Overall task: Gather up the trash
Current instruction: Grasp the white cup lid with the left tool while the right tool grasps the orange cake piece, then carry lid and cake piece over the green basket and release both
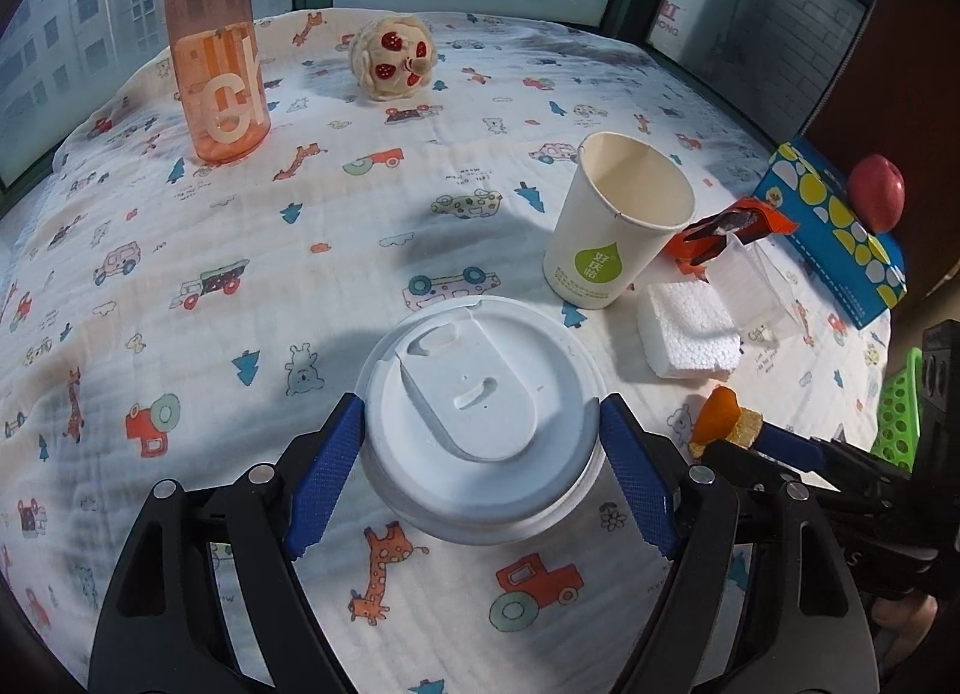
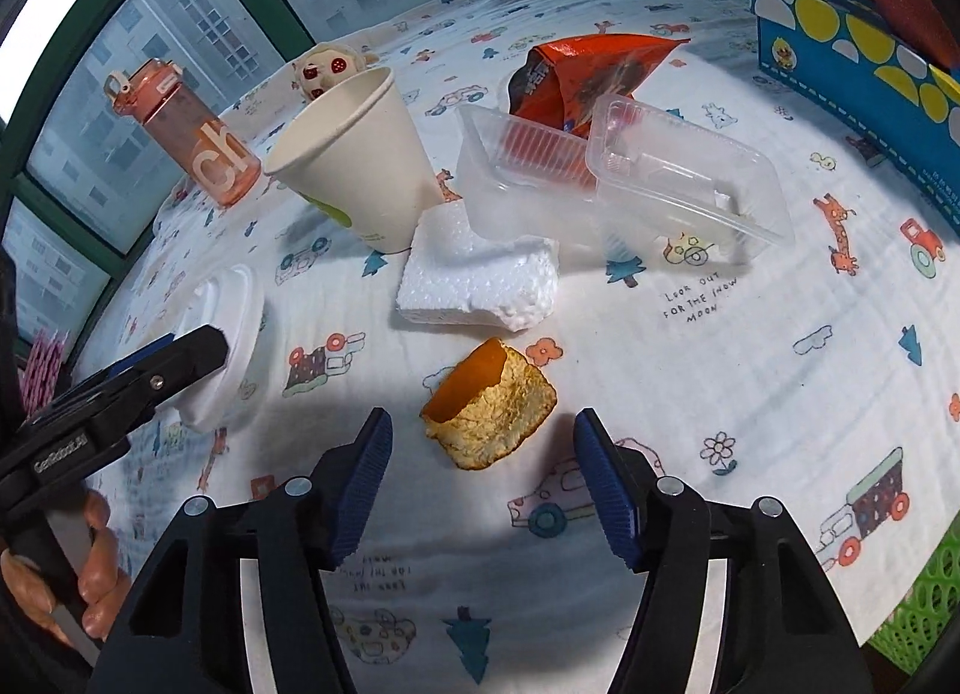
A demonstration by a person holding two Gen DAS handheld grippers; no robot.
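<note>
In the left wrist view, the left gripper [image 1: 480,454] is seen clamped on a lidded white cup [image 1: 480,412], its blue pads pressed to both sides just under the lid, while the open paper cup [image 1: 618,226], foam block [image 1: 690,337] and red wrapper [image 1: 720,232] are left uncollected on the printed cloth [image 1: 240,304]. In the right wrist view, the right gripper [image 2: 483,478] is held part open around an orange peel [image 2: 489,415] lying untouched between its jaws, with the clear plastic tray [image 2: 630,184] beyond; most of the collecting is judged undone.
</note>
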